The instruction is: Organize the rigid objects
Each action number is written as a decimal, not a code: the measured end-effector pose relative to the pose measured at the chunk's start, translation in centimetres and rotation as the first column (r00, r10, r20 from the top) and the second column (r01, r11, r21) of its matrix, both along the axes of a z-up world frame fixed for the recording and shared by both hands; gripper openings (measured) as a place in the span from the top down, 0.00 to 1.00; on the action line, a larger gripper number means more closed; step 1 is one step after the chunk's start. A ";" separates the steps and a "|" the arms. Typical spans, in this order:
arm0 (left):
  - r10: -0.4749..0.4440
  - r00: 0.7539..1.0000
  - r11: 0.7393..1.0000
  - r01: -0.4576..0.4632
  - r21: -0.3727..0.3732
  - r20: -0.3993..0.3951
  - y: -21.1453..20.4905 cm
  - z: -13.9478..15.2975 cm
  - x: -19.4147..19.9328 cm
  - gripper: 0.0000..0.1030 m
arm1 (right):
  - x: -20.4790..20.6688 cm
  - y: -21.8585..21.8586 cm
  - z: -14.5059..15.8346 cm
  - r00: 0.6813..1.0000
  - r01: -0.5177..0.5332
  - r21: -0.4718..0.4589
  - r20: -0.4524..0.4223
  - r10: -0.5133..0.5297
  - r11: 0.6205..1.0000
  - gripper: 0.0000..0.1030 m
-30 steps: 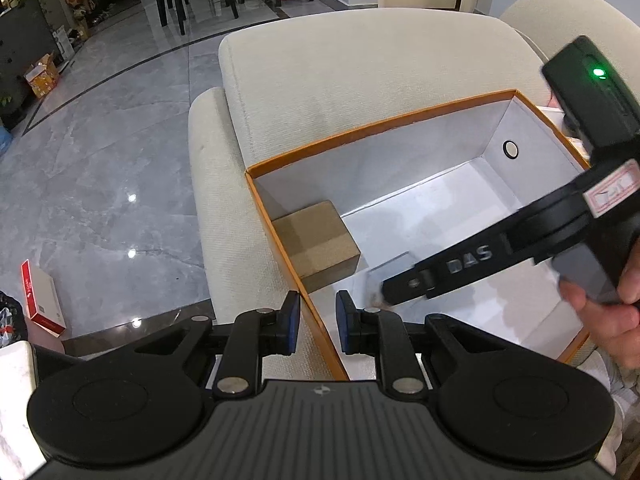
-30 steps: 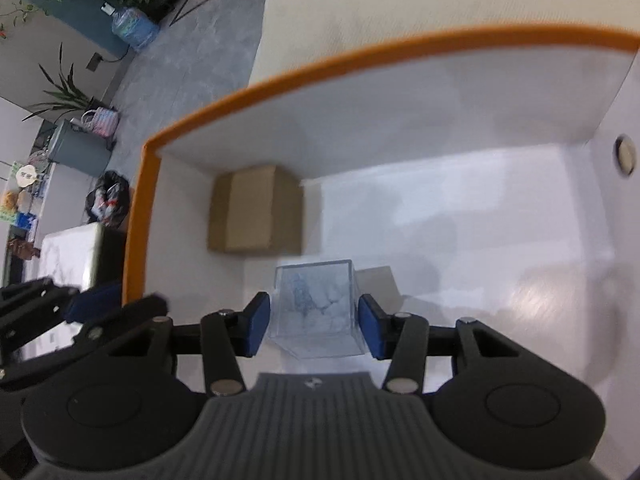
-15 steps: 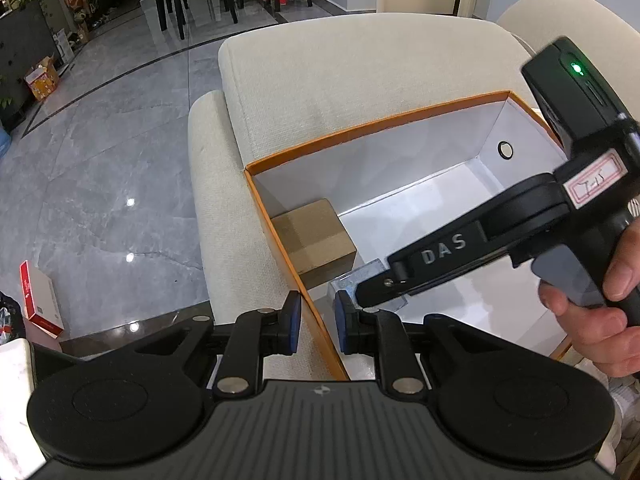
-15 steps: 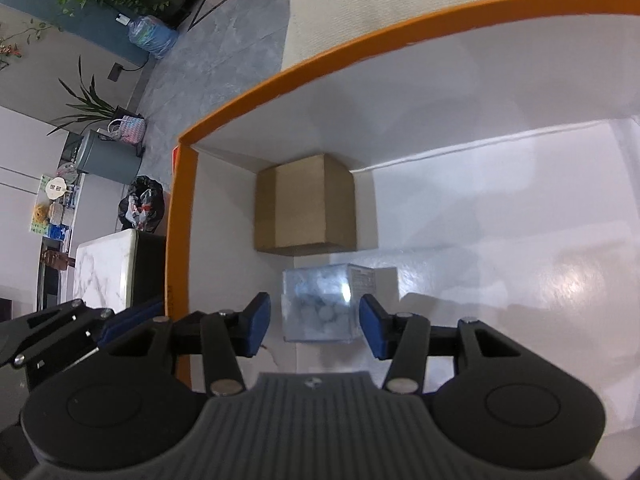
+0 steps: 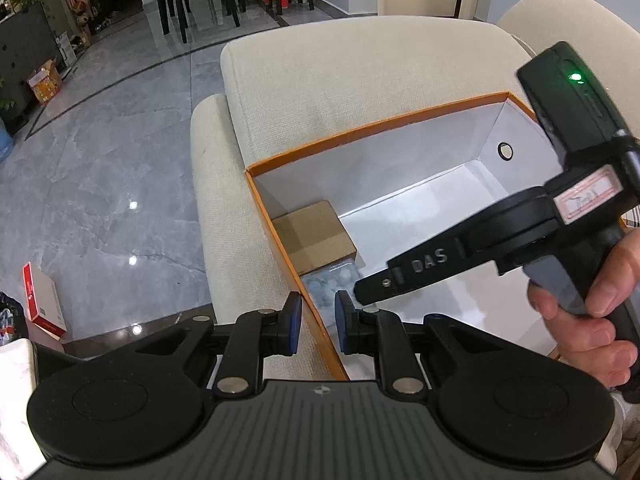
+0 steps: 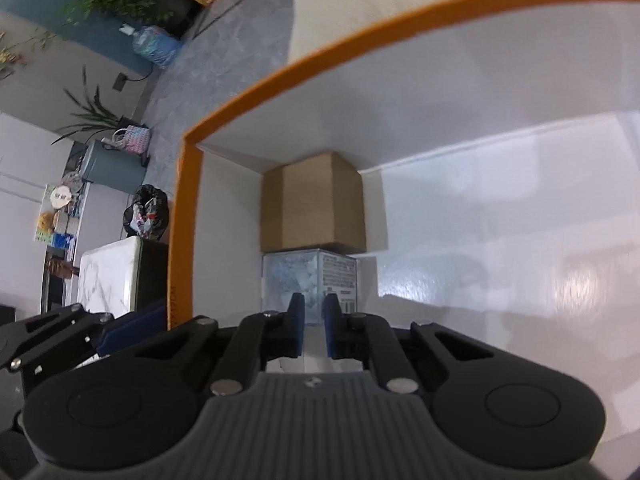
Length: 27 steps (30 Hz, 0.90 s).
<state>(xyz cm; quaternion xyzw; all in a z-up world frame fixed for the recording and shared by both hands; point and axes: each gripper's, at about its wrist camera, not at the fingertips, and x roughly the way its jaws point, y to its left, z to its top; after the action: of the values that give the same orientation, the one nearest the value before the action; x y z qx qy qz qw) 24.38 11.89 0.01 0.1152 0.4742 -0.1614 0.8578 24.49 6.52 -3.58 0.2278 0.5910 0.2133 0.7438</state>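
An orange-rimmed white box (image 5: 360, 128) sits on a beige armchair. A brown cardboard box (image 5: 314, 236) stands in its near-left corner, also in the right wrist view (image 6: 314, 204). A clear plastic box of pale blue pieces (image 6: 308, 280) lies on the floor of the big box, touching the cardboard box; it also shows in the left wrist view (image 5: 332, 284). My right gripper (image 6: 313, 320) hovers just behind the clear box, jaws nearly together and empty. My left gripper (image 5: 316, 320) straddles the big box's orange left wall, jaws narrowly apart, with the wall (image 5: 316, 316) between them.
The beige armchair back (image 5: 360, 72) rises behind the box, its armrest (image 5: 224, 208) to the left. Grey marble floor (image 5: 100, 160) lies beyond, with a red-and-white carton (image 5: 42, 300). A white marble-top table (image 6: 108, 276) stands left of the box.
The right gripper let go of the clear box beside the cardboard box, drew back a little and closed its jaws. The left gripper stayed at the box wall.
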 end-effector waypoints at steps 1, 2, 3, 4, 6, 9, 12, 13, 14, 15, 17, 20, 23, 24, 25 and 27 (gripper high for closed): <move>0.002 1.000 1.000 -0.002 -0.001 0.009 0.0 0.2 -0.2 0.81 | -0.2 -0.2 0.3 1.000 -0.007 -0.001 0.019 0.007 1.000 0.92; 0.005 1.000 1.000 -0.005 -0.002 0.022 0.0 0.5 -0.4 0.81 | -0.4 -0.3 0.7 0.999 -0.018 -0.005 0.040 0.018 1.000 0.92; 0.010 0.999 1.000 -0.010 -0.002 0.040 0.0 0.8 -0.6 0.81 | -0.7 -0.5 1.2 0.998 -0.030 -0.014 0.063 0.030 0.999 0.92; 0.015 0.998 1.000 -0.016 0.001 0.064 0.0 1.2 -1.0 0.81 | -1.0 -0.8 1.8 0.995 -0.042 -0.020 0.094 0.044 0.999 0.92; 0.018 0.994 1.000 -0.019 0.007 0.107 -0.2 2.1 -1.5 0.80 | -1.9 -1.5 3.2 0.986 -0.058 -0.026 0.153 0.061 0.998 0.92; 0.010 0.988 1.000 -0.011 0.001 0.154 -1.3 3.6 -2.3 0.80 | -3.5 -2.9 5.5 0.968 -0.066 -0.052 0.238 0.077 0.996 0.91; -0.040 0.975 0.999 0.043 -0.009 0.218 -3.4 5.0 -3.3 0.79 | -5.0 -4.7 7.4 0.950 -0.056 -0.093 0.302 0.082 0.994 0.89; -0.064 0.970 0.998 0.068 -0.012 0.233 -4.3 5.3 -3.5 0.79 | -5.6 -5.7 7.9 0.945 -0.042 -0.091 0.320 0.069 0.995 0.87; -0.089 0.966 0.995 0.096 -0.016 0.244 -5.3 5.6 -3.7 0.79 | -6.1 -6.8 8.4 0.942 -0.025 -0.089 0.332 0.054 0.996 0.87; -0.120 0.960 0.991 0.130 -0.022 0.252 -6.6 5.9 -3.9 0.79 | -6.6 -8.1 8.9 0.939 -0.002 -0.092 0.341 0.033 0.996 0.87; -0.194 0.947 0.977 0.211 -0.041 0.256 -9.1 6.3 -4.0 0.77 | -7.5 -10.5 9.6 0.937 0.022 -0.107 0.349 0.016 0.994 0.87; -0.320 0.915 0.938 0.342 -0.053 0.244 -13.6 6.3 -4.3 0.74 | -9.2 -14.7 10.8 0.923 0.029 -0.140 0.384 0.028 0.990 0.81; -0.438 0.873 0.887 0.459 -0.059 0.214 -18.1 5.6 -4.4 0.62 | -10.7 -19.3 11.2 0.914 0.047 -0.235 0.403 0.053 0.971 0.73; -0.483 0.853 0.863 0.502 -0.059 0.199 -19.9 5.3 -4.4 0.54 | -11.1 -20.8 11.1 0.917 0.050 -0.275 0.394 0.065 0.960 0.72; -0.515 0.837 0.845 0.532 -0.055 0.185 -21.3 4.9 -4.4 0.50 | -11.3 -22.5 10.8 0.923 0.050 -0.317 0.378 0.078 0.947 0.72; -0.579 0.802 0.807 0.589 -0.036 0.148 -24.3 3.9 -4.4 0.47 | -11.6 -25.7 9.9 0.939 0.045 -0.396 0.330 0.096 0.917 0.69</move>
<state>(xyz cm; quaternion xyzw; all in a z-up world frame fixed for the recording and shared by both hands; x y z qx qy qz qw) 20.00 -12.43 3.86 0.2315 0.3520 -0.4288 0.7991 12.90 -19.20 6.31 0.0235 0.4864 0.1349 0.8629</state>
